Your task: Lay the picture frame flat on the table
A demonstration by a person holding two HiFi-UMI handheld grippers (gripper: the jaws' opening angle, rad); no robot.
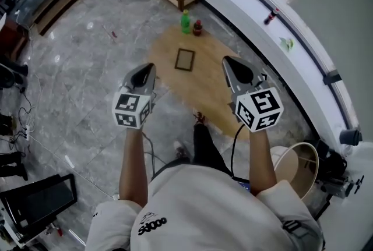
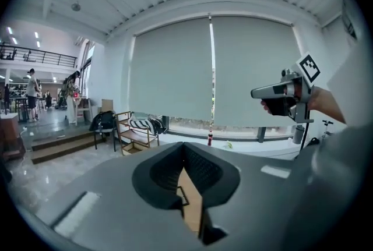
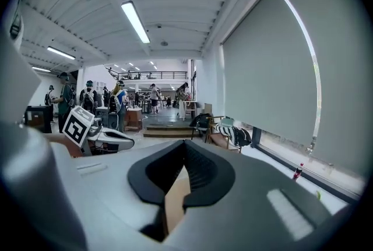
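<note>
Overhead, you held both grippers up at chest height, well above the floor and short of the wooden table. Your left gripper had its jaws brought fully together with nothing between them; its own view showed the two dark pads meeting at the tip, with only a sliver of the tabletop visible below them. Your right gripper matched it: its jaws were also pressed together on nothing, and it carried no object. Each gripper showed up in the other's view, level with it and well apart from it. The picture frame sat on the table ahead of you, between the two grippers as seen from the head view, and it appeared to lie flat on the wood with its dark border facing up; neither gripper touched it. At the far end of the table stood a green bottle with a smaller red-capped bottle just beside it, both upright and apart from the frame.
</note>
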